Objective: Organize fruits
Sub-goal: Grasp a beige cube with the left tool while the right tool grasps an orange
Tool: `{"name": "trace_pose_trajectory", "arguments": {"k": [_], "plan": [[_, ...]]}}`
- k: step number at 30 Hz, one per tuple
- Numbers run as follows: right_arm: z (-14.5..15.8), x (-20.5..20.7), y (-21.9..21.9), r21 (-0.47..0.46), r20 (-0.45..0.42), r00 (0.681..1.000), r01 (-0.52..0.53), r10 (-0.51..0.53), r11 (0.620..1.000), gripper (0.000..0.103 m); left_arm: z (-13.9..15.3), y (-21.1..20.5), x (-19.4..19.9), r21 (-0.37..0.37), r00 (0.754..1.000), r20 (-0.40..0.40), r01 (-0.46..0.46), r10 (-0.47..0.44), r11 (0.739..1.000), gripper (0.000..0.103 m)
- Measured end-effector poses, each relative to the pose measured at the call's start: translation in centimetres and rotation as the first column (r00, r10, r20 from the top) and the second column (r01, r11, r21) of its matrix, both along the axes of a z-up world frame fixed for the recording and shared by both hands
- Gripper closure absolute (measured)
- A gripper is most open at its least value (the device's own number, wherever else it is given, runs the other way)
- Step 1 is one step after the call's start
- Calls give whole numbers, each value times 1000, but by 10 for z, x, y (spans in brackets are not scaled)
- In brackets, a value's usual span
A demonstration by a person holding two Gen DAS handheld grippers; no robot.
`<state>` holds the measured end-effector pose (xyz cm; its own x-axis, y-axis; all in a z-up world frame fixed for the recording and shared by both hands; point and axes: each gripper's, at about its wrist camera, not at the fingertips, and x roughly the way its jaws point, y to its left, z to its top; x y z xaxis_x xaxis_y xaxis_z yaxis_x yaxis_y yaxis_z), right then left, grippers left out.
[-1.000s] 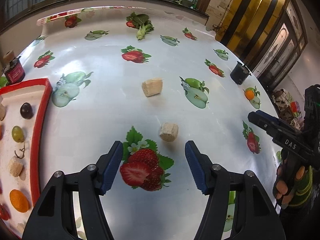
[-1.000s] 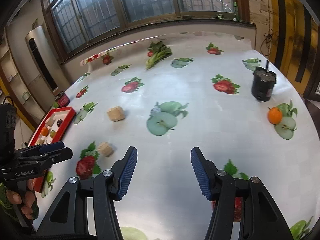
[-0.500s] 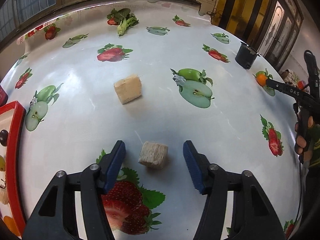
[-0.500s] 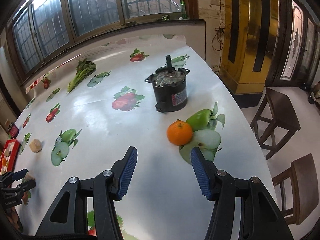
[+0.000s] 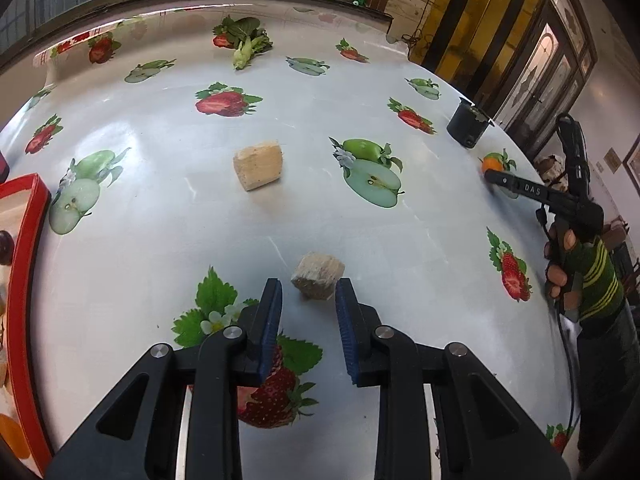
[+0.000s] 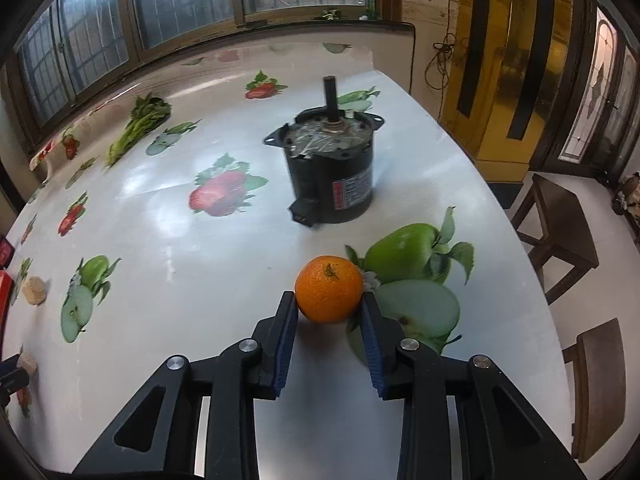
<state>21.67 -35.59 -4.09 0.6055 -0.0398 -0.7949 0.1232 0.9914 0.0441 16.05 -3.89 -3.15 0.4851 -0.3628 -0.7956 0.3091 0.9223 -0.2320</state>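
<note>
1. Orange-skinned mandarin sits on the table, on the printed oilcloth beside a printed green apple, near the right-hand edge.
2. Right gripper: both blue pads flank the mandarin at its widest part. Left pad touches the skin; the right pad reads as touching too. Fruit appears pinched, its underside at the cloth.
3. Black motor stands upright just beyond the mandarin, shaft pointing up, apart from the fruit.
4. Left gripper: jaws narrowed around a small pale cube. The right pad sits at the cube's right face; a sliver of cloth shows between the left pad and the cube. Cannot tell whether the grip is made.
5. Larger tan cube lies farther out on the cloth, well apart from the small one, between a printed strawberry and a printed cut apple.
6. Red tray occupies the left edge of the left wrist view. A dark grape lies in it; other contents are cut off by the frame.
7. Left wrist view also shows the right gripper far to the right, its tip at the mandarin, with the motor behind.
8. Leafy greens lie at the far side of the table, near the window.
</note>
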Motion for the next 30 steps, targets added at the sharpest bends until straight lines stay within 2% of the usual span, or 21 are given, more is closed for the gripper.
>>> {"name": "trace_pose_trajectory", "arguments": {"k": [7,12,14,15,16,21,23,24,26,30], "plan": [[16,-43,67,63,36,986,-162,160,985,71,15,21,-17,-17,999,28,-22,23,1000,78],[28,-64,106,102,66,971,-234,228,967,71,11,9,-11,10,1000,16,5,-5,1000,78],[32,-71,114,114,76,967,-250,243,961,71,8,-3,-5,41,1000,22,14,-15,999,68],[33,-75,117,118,77,966,-254,247,960,71,6,-10,-1,70,1000,30,6,-8,998,52],[34,-77,119,123,76,965,-258,250,958,71,4,-15,2,94,999,41,2,-6,996,48],[30,-85,120,155,64,967,-253,246,955,71,-10,-39,16,154,998,51,33,-41,987,49],[29,-87,118,165,61,969,-248,241,955,71,-13,-42,16,182,996,80,27,-42,983,70],[30,-88,118,166,62,969,-247,240,955,71,-13,-41,16,181,996,78,32,-47,983,77],[31,-91,117,170,64,970,-244,236,955,71,-9,-35,14,160,996,83,25,-39,987,77],[36,-96,121,184,77,968,-251,241,950,71,4,-18,1,175,992,127,-29,6,984,77]]}}
